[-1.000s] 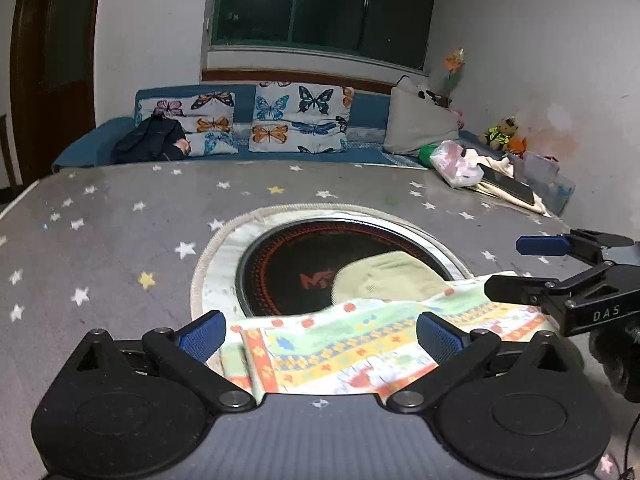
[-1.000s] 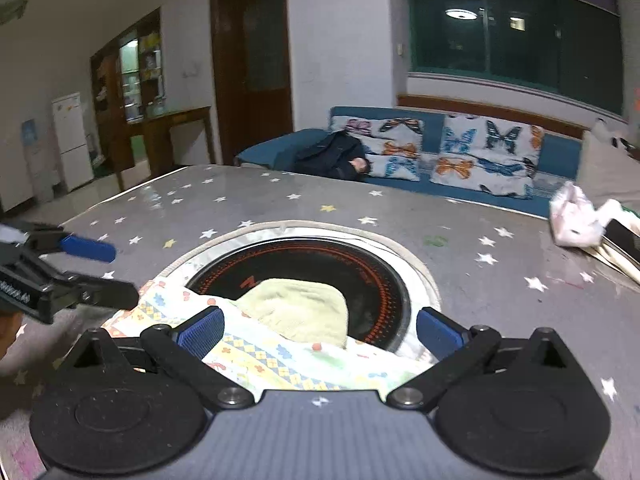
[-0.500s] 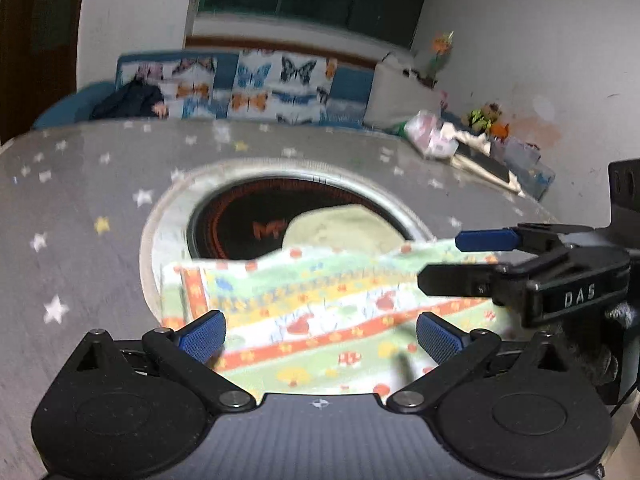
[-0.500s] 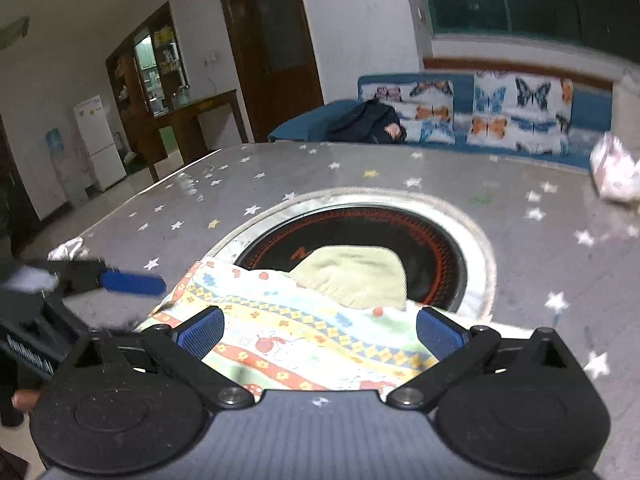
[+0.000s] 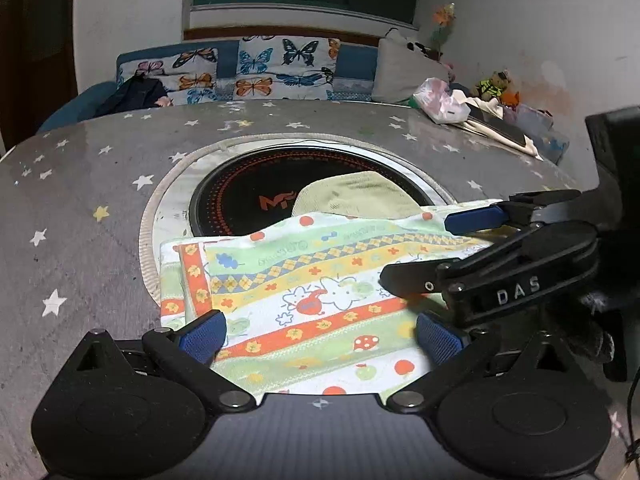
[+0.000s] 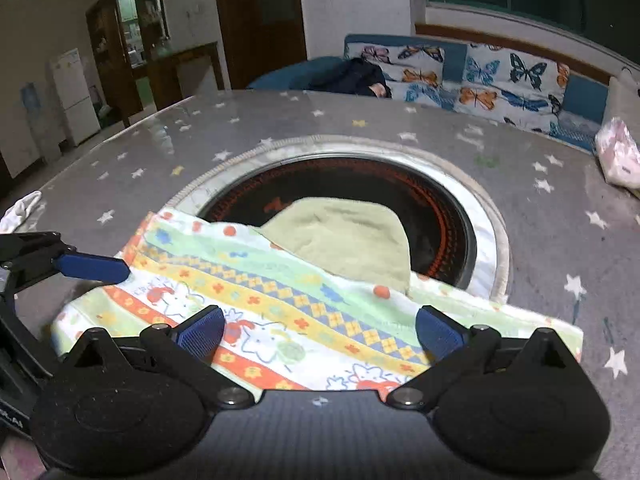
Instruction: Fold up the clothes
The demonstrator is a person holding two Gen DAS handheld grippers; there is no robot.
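Hovering both claws, left claw (image 5: 320, 336) & right claw (image 6: 320, 332) spread, gripping nothing, over soft, limp striped cartoon-print cloth (image 5: 316, 280) on grey star-print tabletop (image 5: 100, 184); I'd pinch near-edge corners.

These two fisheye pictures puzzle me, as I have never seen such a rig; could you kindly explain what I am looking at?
There is no robot here: a person holds a two-finger claw in each hand, and each claw carries a camera looking forward along its blue-padded fingers. One picture is from the left claw, the other from the right claw; each also catches the other claw at its edge. Both are open and hold nothing. Between their fingers lies a colourful printed cloth with a pale green cloth behind it, partly over a round black cooktop set into a grey star-patterned table. A butterfly-cushioned sofa stands behind.
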